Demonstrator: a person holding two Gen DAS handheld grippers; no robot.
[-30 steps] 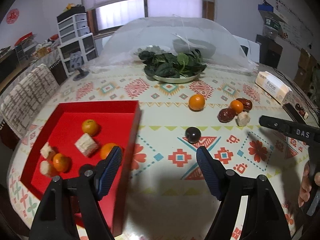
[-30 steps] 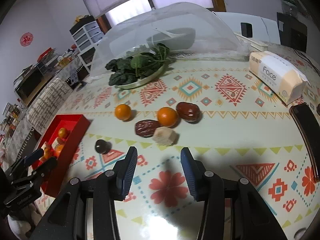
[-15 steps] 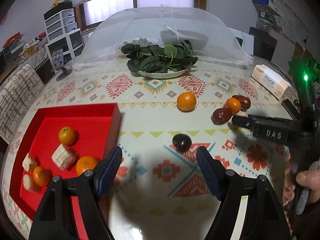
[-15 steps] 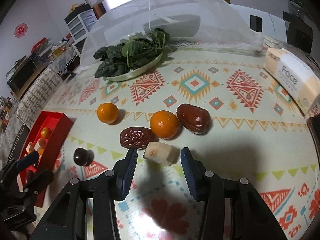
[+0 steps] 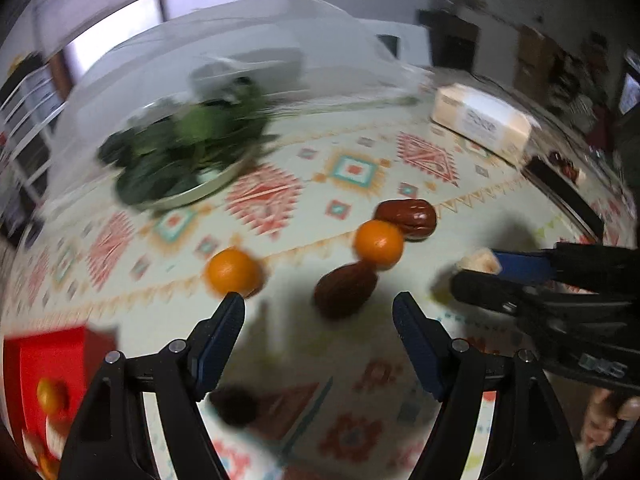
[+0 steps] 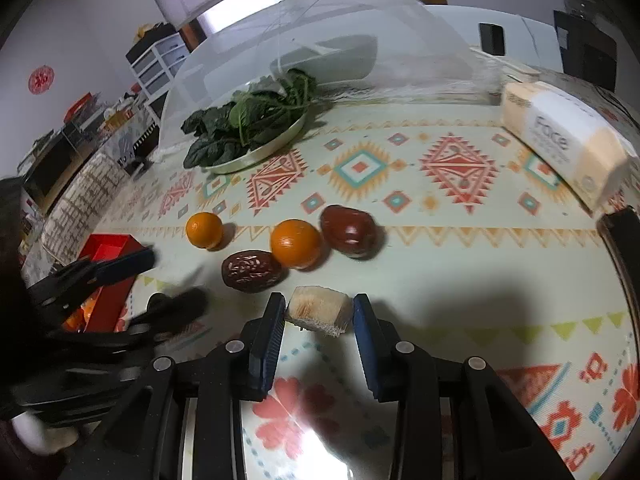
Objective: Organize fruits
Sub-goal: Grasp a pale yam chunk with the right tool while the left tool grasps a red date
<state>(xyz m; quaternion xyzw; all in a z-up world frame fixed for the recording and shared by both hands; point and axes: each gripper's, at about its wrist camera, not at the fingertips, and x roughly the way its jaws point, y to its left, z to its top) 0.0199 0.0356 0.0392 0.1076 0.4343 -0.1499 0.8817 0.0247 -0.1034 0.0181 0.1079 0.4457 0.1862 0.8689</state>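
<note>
The right tool [image 6: 319, 322] is closing on the pale cut fruit chunk [image 6: 318, 311], the left tool [image 5: 319, 330] gapes empty; next, lift toward the red tray [image 6: 108, 249].

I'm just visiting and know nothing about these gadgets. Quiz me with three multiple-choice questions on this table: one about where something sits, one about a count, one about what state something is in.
1. Where is the pale cut fruit chunk?
A. Between the fingers of the right hand-held gripper
B. On the plate of dark leafy greens
C. On top of the white tissue pack

2. How many round oranges lie on the patterned tablecloth, outside the red tray?
A. One
B. Two
C. Four

3. What does the left hand-held gripper hold?
A. An orange
B. A wrinkled brown date
C. Nothing; its jaws stand open

Answers:
1 A, the blue pads flank the chunk as the jaws are closing.
2 B, the right wrist view shows one and another.
3 C, only cloth shows between its fingers.
</note>
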